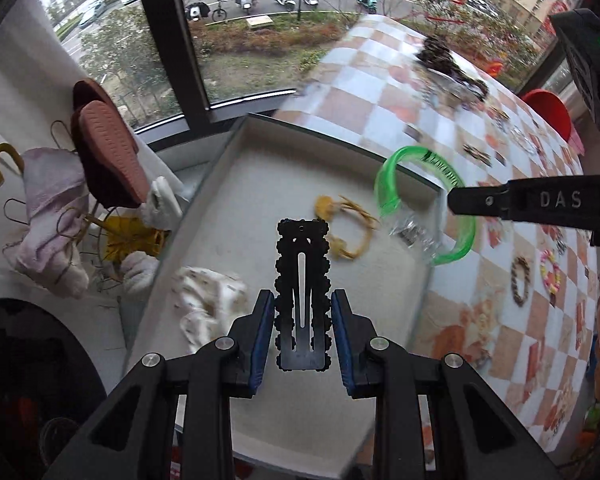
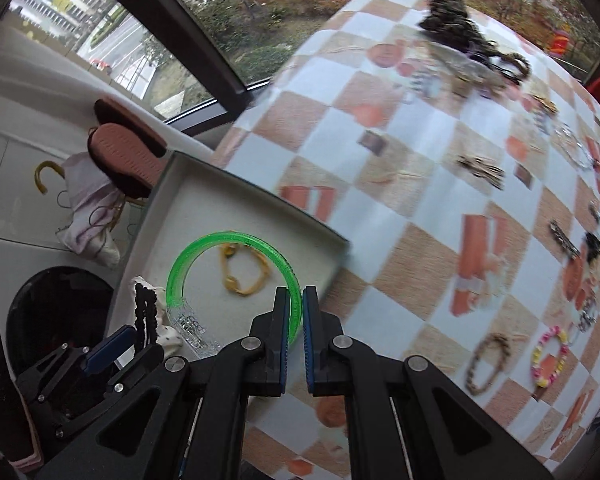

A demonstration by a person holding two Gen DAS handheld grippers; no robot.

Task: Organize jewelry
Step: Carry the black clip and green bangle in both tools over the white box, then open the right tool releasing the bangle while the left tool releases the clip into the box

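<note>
At the far left of the left wrist view a white scrunchie [image 1: 208,300] lay on the floor of the shallow white box [image 1: 236,148]. The left gripper [image 1: 303,334] held a black beaded hair clip [image 1: 302,292] upright between its blue pads [image 1: 262,336], jaws narrow and closed on the clip's sides, above the box interior. Just right of the clip tip a yellow hair tie [image 1: 346,226] rested on the box floor. Further right, the green bangle [image 1: 420,204] hung over the box's right wall, pinched at its rim by the right gripper [image 2: 302,322], whose jaws stood almost together on the band. The bangle's clear clasp section [image 2: 190,326] pointed down toward the box. Right of the box, the checkered tablecloth [image 2: 400,168] carried a brown braided bracelet [image 2: 488,364] and a pink-and-yellow bead bracelet [image 2: 550,356], well apart from the box
</note>
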